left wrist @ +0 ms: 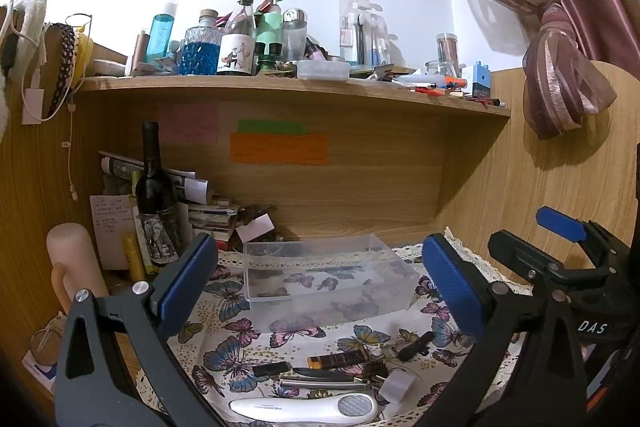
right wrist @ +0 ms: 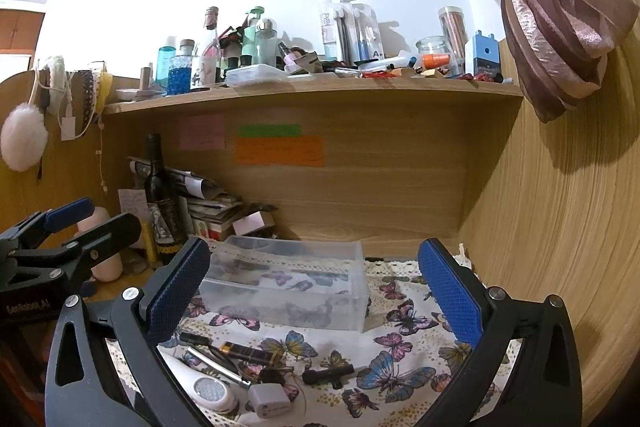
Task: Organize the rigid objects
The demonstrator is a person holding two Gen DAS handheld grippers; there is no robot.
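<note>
A clear plastic box (left wrist: 328,279) (right wrist: 288,287) stands empty on the butterfly cloth (left wrist: 224,355) (right wrist: 400,359). In front of it lie small rigid items: a brown-gold tube (left wrist: 340,360) (right wrist: 250,351), a black stick (left wrist: 272,369) (right wrist: 195,339), a black T-shaped key (left wrist: 416,345) (right wrist: 328,374), a metal rod (left wrist: 320,383) (right wrist: 218,365), a white handled device (left wrist: 304,409) (right wrist: 208,389) and a grey charger plug (left wrist: 398,385) (right wrist: 268,399). My left gripper (left wrist: 320,291) is open and empty above the pile. My right gripper (right wrist: 316,291) is open and empty too.
A dark wine bottle (left wrist: 156,195) (right wrist: 160,199), stacked papers (left wrist: 208,211) and a pink cup (left wrist: 74,267) crowd the back left. The wooden shelf (left wrist: 280,87) above is packed with bottles. A wooden side panel (right wrist: 560,227) and curtain (right wrist: 560,27) close the right.
</note>
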